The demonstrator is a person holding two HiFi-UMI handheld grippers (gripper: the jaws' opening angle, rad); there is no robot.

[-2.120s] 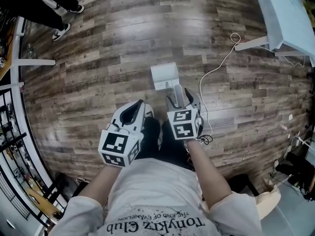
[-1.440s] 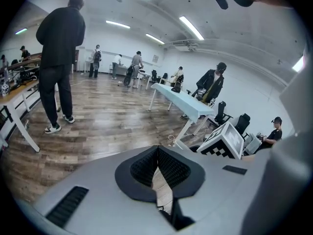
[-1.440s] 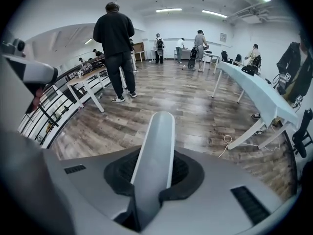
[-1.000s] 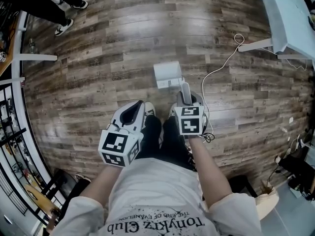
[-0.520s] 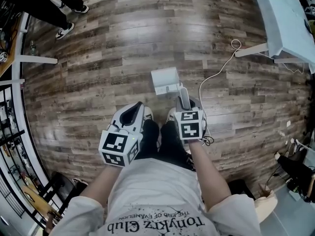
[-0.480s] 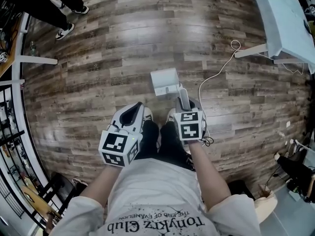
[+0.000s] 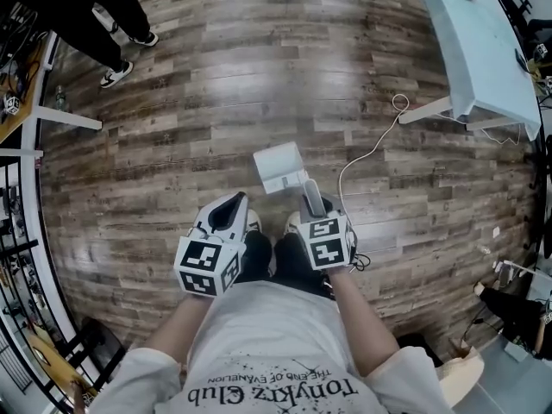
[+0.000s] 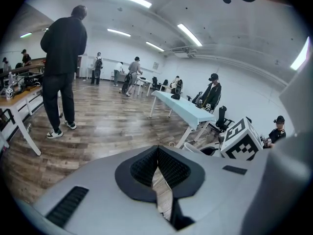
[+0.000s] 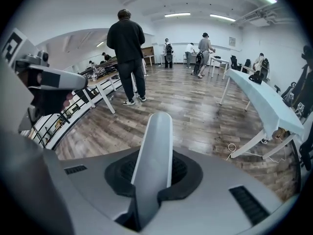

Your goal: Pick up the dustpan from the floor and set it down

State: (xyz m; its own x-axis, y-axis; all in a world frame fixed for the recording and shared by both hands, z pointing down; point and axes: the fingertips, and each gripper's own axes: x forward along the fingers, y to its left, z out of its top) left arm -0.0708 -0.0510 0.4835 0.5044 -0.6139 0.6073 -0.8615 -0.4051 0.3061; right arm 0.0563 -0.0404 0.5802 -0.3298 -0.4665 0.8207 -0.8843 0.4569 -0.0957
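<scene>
The dustpan has a white box-shaped pan point(image 7: 280, 166) and a grey handle point(image 7: 312, 198). Seen from the head view, the pan is over the wooden floor just ahead of my shoes; I cannot tell whether it touches the boards. My right gripper point(image 7: 316, 209) is shut on the handle. In the right gripper view the handle point(image 9: 155, 146) runs up between the pads and its rounded end pokes out past them, while the pan is hidden. My left gripper point(image 7: 231, 202) hangs beside it at the left. Its pads point(image 8: 168, 168) meet at the tips with nothing between them.
A light blue table point(image 7: 479, 41) on white legs stands at the upper right. A white cable point(image 7: 362, 149) loops across the floor near the dustpan. A person in black point(image 7: 103, 15) stands at the upper left, by a white table leg point(image 7: 60, 119) and black railings point(image 7: 17, 257).
The right gripper has come up with the dustpan handle in it, and the pan has shifted left in the head view. The left gripper has risen a little too.
</scene>
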